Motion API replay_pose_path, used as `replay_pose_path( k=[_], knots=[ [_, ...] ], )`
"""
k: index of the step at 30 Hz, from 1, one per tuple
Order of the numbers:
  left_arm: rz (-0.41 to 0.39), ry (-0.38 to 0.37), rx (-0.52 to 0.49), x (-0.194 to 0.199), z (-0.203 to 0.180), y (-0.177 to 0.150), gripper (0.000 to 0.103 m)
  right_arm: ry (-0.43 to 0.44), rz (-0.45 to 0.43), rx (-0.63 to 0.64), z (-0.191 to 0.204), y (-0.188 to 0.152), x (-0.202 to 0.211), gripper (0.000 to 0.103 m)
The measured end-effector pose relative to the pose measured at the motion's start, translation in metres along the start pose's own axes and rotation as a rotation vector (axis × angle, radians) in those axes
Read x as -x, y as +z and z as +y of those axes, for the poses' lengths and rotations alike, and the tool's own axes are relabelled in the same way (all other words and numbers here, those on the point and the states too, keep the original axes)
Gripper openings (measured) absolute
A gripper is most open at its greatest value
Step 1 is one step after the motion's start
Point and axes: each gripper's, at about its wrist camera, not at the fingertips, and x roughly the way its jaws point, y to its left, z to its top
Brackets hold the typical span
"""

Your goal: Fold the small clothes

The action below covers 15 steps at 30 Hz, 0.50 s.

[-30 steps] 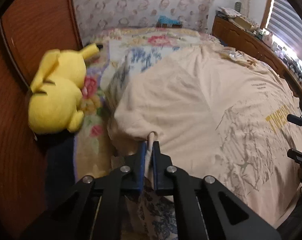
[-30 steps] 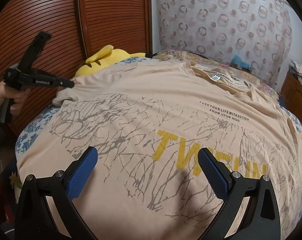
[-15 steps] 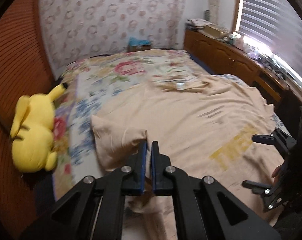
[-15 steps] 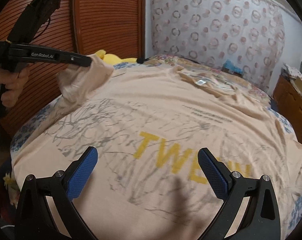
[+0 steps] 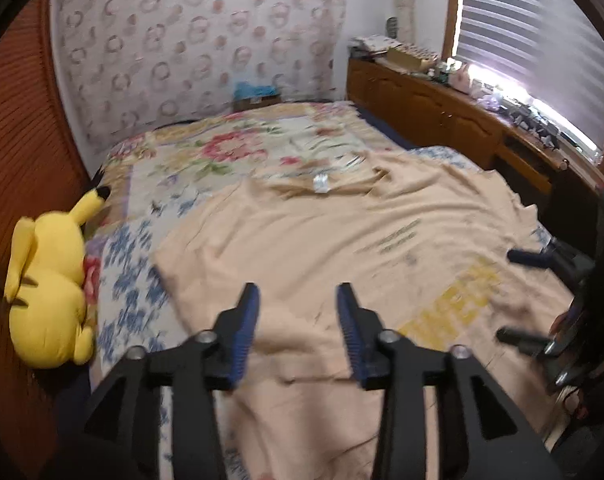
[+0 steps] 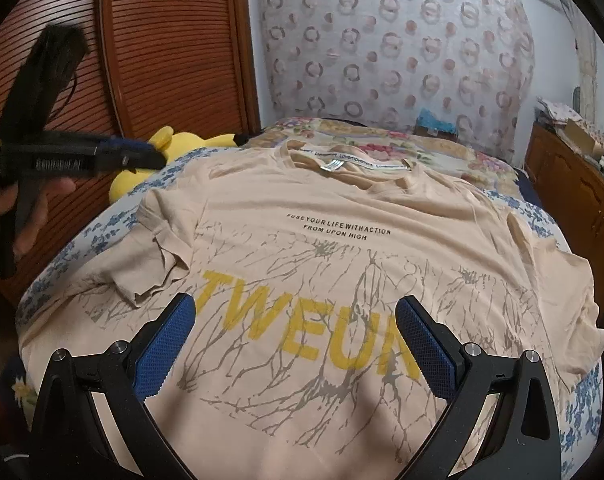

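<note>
The T-shirt (image 6: 341,248) filling the middle of the right wrist view is pale peach, printed with grey branching cracks, large mustard-yellow letters and small black text above them. Under it the bedspread (image 5: 238,148) shows red, pink and green flowers on cream at the upper centre, and blue sprigs on white at lower left. The plush toy (image 5: 46,280) at the left edge is bright yellow with black ear tips. Both tools are black with blue textured pads (image 6: 162,344). The louvred wardrobe door (image 6: 174,48) is reddish brown.
</note>
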Motion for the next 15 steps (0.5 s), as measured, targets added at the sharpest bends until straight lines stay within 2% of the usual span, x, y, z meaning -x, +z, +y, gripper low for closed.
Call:
replay_pose_path(
  k=[2,5,8,11,15],
  knots=[
    [0.026,0.011,0.026,-0.004,0.014,-0.016,0.050,0.006,0.000,0.012,0.002,0.002,0.000,0.102],
    [0.076,0.041,0.072,-0.010,0.038,-0.043,0.062,0.020,0.002,0.024,0.005,0.007,-0.003,0.102],
    [0.138,0.079,0.114,-0.019,0.063,-0.067,0.063,0.049,0.004,0.035,0.011,0.014,-0.007,0.102],
    [0.165,0.129,0.132,-0.024,0.076,-0.082,0.063,0.086,0.006,0.056,0.021,0.025,-0.014,0.102],
    [0.129,0.154,0.144,-0.023,0.080,-0.088,0.064,0.154,0.013,0.098,0.039,0.041,-0.025,0.097]
  ],
)
